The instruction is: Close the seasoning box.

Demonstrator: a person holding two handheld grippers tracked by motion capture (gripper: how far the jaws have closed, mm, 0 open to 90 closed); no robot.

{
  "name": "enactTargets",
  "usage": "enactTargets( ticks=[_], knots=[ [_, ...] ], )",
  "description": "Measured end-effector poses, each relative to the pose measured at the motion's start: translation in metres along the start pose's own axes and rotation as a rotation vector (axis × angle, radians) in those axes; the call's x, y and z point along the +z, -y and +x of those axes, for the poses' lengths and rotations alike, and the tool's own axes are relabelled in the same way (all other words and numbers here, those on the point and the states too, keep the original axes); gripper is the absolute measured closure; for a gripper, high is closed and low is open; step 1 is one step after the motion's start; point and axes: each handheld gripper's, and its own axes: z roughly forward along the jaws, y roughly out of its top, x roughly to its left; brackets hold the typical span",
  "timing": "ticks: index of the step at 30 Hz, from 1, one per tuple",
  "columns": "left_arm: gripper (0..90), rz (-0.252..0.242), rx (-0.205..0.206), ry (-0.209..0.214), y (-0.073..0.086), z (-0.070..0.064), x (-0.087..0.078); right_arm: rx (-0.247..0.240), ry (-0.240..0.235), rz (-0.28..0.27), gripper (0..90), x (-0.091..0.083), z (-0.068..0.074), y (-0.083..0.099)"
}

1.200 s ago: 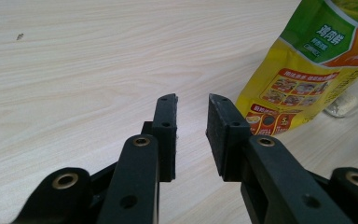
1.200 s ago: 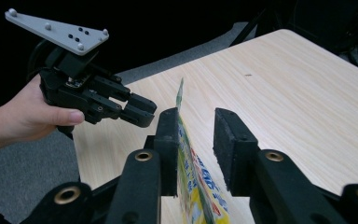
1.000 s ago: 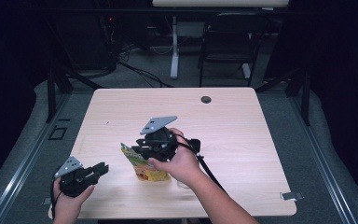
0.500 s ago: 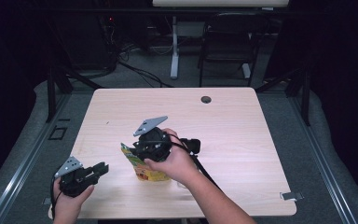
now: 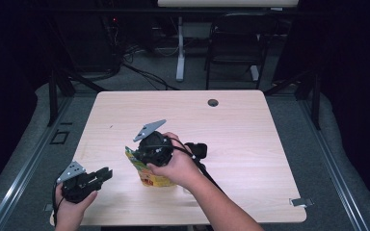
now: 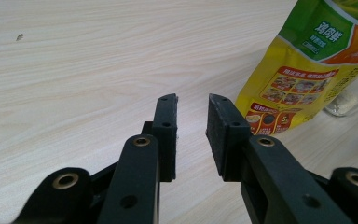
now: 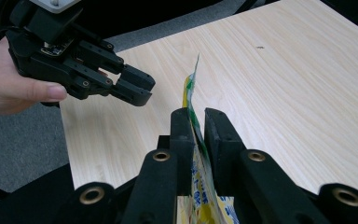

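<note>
- The yellow and green pouch [image 5: 150,173] stands on the table [image 5: 250,144], near the front edge and a little left of the middle, and its long axis goes up from the table with a small tilt.
- The right gripper [image 7: 196,122] is the one at the pouch: in the right gripper view its 2 jaws stand on both sides of the thin top edge of the pouch [image 7: 192,100], almost closed, and the foil passes between them. I judge it has the edge pinched, although a very thin gap remains on one side.
- In the high view the right gripper [image 5: 142,147] sits on top of the pouch, with the right hand [image 5: 178,166] around its body.
- The left gripper [image 5: 105,174] is well apart from the pouch, near the front left corner of the table, and the pouch lies to its right and a little forward.
- In the left gripper view the jaws are parted by a narrow gap and hold nothing; the left gripper [image 6: 192,114] points to the bare wood, and the lower part of the pouch [image 6: 303,74] stands ahead at the right.
- A clear object [image 6: 352,95] shows just behind the pouch; I cannot tell what it is.
- For a next move, the left gripper probably needs to travel to its right to reach the side of the pouch.
</note>
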Motion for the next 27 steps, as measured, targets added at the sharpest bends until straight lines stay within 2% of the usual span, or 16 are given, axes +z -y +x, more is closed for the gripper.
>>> enactTargets(
  ticks=[10,16,22,27],
  knots=[
    [73.2,-0.001,0.001,0.005,0.0006,-0.0005,0.0010,-0.008,-0.004,0.021,86.1,0.0013,-0.0009,-0.0016],
    [73.2,0.002,0.002,0.006,0.0008,-0.0004,0.0010,-0.051,0.041,0.014,89.9,0.0013,0.0035,-0.0009],
    [72.7,-0.003,0.004,0.002,0.0011,-0.0016,0.0019,-0.074,0.053,0.014,90.0,-0.0002,0.0038,-0.0004],
    [70.5,0.022,0.070,-0.019,-0.0003,-0.0098,0.0035,-0.068,0.058,0.002,90.0,-0.0042,0.0009,0.0019]
  ],
)
